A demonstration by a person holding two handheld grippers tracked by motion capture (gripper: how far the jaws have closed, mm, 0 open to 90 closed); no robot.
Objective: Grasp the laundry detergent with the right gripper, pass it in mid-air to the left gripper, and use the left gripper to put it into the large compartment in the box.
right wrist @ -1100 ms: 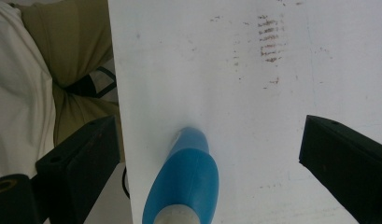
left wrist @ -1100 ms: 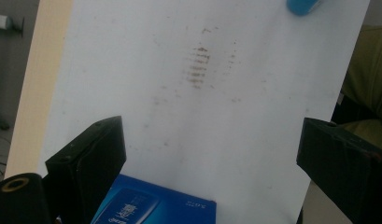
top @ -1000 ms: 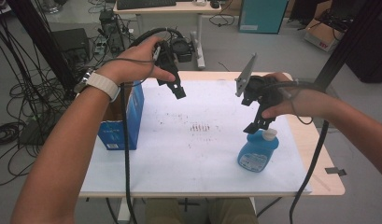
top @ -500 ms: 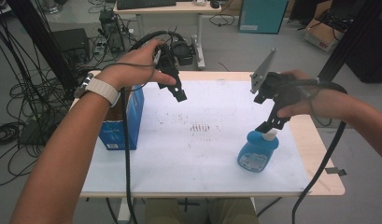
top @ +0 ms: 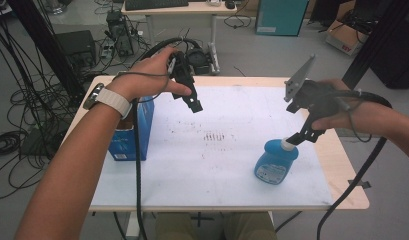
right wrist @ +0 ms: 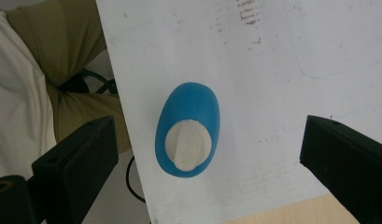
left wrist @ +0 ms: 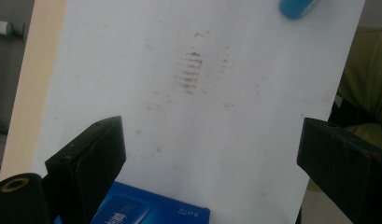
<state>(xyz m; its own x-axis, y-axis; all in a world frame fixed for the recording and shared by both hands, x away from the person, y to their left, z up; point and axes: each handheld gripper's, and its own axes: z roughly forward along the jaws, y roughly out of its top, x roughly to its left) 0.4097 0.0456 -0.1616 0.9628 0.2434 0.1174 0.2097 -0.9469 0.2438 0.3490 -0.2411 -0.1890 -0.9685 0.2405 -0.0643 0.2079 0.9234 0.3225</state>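
Rightward and slightly upward, the right gripper [top: 298,140] has been drifting across the high view since the earlier pictures, from near the middle of the table toward its right edge. It is now hovering just above the white cap of the blue bottle [top: 276,161]. Its 2 black jaws are standing wide apart with nothing between them; in the right gripper view they are flanking the blue bottle [right wrist: 188,135] from above without touching it.

That bottle is standing upright on the white mat [top: 232,165], near the mat's front right corner, and it has not shifted. Judging from this, the hand is lining up over the cap, and a descent followed by a squeeze on the cap or neck is probably what comes next.

Meanwhile the left gripper [top: 196,106] is staying raised over the rear left part of the mat, much as it was earlier, jaws spread and empty. In the left gripper view its jaws are framing bare mat marked with a patch of brown smudges [left wrist: 191,72].

A blue carton [top: 129,135] is standing at the table's left edge, below the left forearm and well apart from the bottle. Thick black cables are trailing from both grippers and hanging over the front of the wooden table [top: 349,185]. Nothing is lying between the right gripper and the bottle, though the mat's edge is close by, so a clumsy nudge could tip the bottle off.
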